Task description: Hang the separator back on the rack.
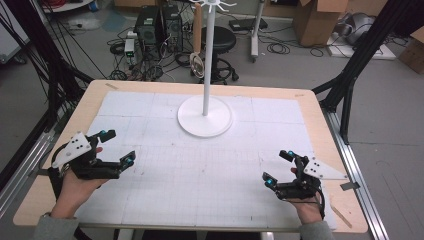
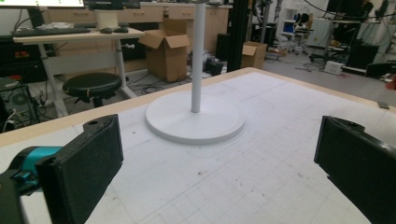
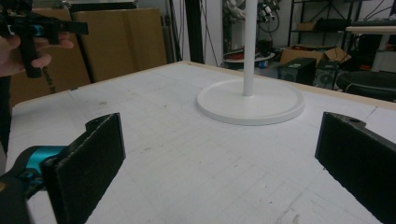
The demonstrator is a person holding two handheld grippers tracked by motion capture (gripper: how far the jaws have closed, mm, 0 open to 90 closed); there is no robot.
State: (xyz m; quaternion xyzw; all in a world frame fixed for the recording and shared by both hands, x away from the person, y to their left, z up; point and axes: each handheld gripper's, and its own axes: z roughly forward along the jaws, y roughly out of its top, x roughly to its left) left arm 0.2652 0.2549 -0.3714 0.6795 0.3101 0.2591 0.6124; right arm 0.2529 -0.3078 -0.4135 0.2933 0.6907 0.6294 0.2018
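Cables, computer towers, a black stool [image 1: 218, 39] and cardboard boxes [image 1: 316, 20] crowd the grey floor beyond a wooden table [image 1: 309, 102] whose top is covered by a white gridded mat [image 1: 200, 170]. On the far middle of the mat stands a white stand [image 1: 205, 116]: a round flat base with a slim upright pole, and what may be hooks at its top, though they are cut off by the edge of the high view. The left gripper [image 1: 118, 148] is held at the near left of the mat, its jaws spread wide with nothing between them, aimed towards the stand's base. The right gripper [image 1: 277, 167] sits at the near right, likewise released and empty. Both are well apart from the stand, which lies between them and farther off. From the right gripper view, the left gripper appears at the upper left, held in a hand [image 3: 18, 53].
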